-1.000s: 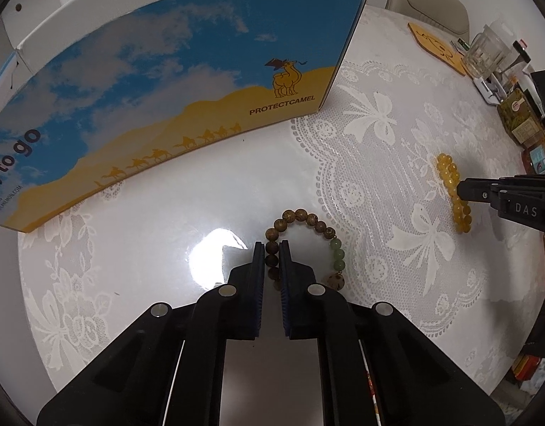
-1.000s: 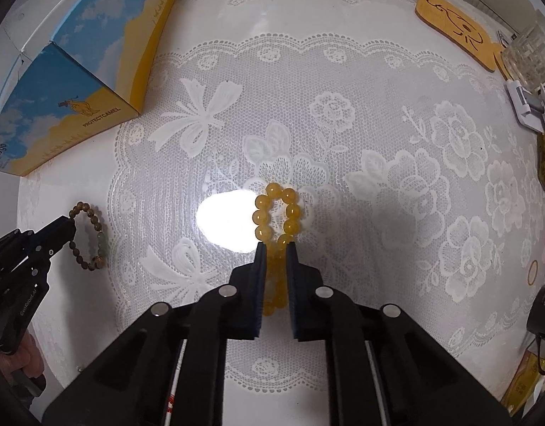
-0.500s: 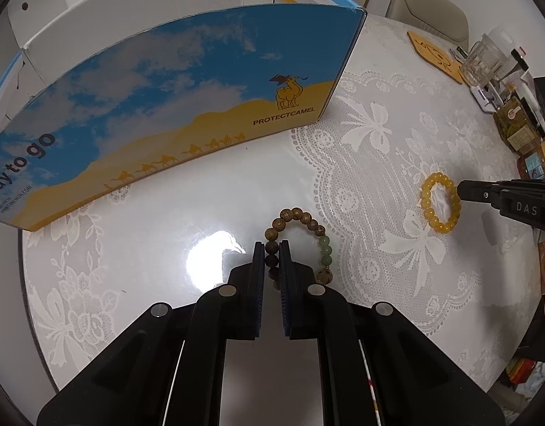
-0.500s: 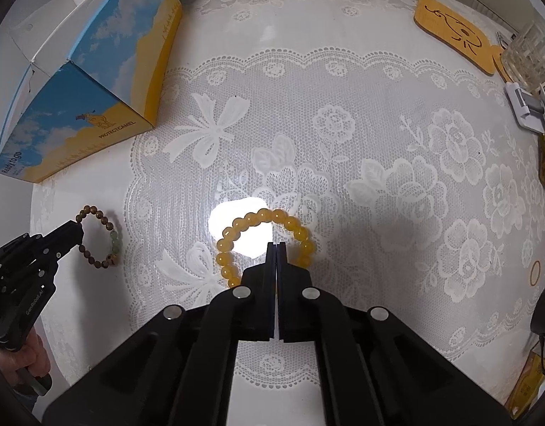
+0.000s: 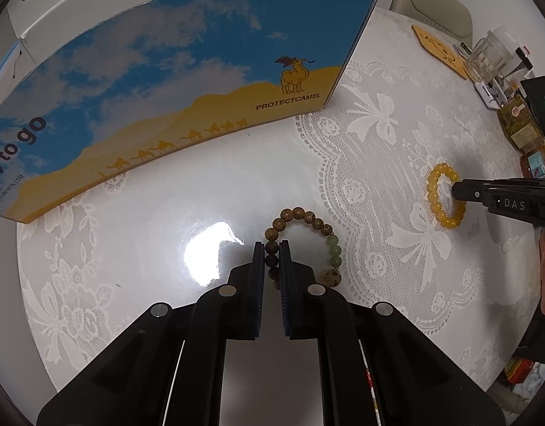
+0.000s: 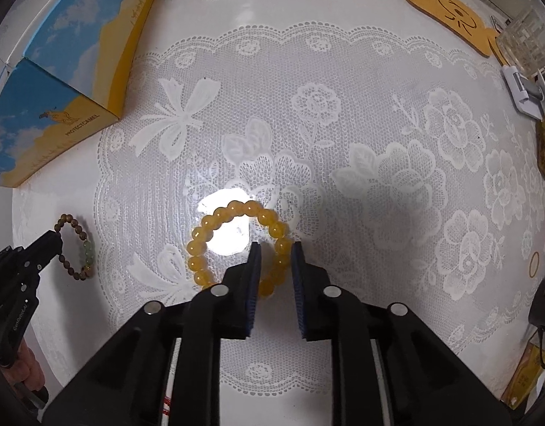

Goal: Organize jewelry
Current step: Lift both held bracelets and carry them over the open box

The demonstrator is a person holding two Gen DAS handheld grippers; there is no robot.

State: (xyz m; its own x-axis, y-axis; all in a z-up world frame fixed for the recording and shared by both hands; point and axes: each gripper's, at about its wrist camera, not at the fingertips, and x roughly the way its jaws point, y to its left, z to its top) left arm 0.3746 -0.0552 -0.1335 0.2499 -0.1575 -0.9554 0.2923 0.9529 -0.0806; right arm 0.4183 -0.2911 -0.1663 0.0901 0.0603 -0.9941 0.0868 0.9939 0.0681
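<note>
A brown wooden bead bracelet (image 5: 308, 234) with a few green beads is held by its left side between the jaws of my left gripper (image 5: 272, 248), which is shut on it above the white table. It also shows in the right wrist view (image 6: 77, 248). A yellow bead bracelet (image 6: 233, 245) hangs from my right gripper (image 6: 275, 248), whose jaws straddle its right side and stand slightly apart around the beads. In the left wrist view the yellow bracelet (image 5: 441, 195) sits at the right gripper's tip (image 5: 457, 191).
A blue and yellow camel-print box (image 5: 158, 106) stands open at the back left. A lace cloth (image 6: 343, 124) covers the table. A wooden coaster (image 6: 446, 10), a glass (image 6: 528, 42) and jars (image 5: 521, 127) crowd the far right edge.
My right gripper's jaws have parted a little around the yellow bracelet, which now hangs as an open ring. My left gripper with the brown bracelet has risen slightly.
</note>
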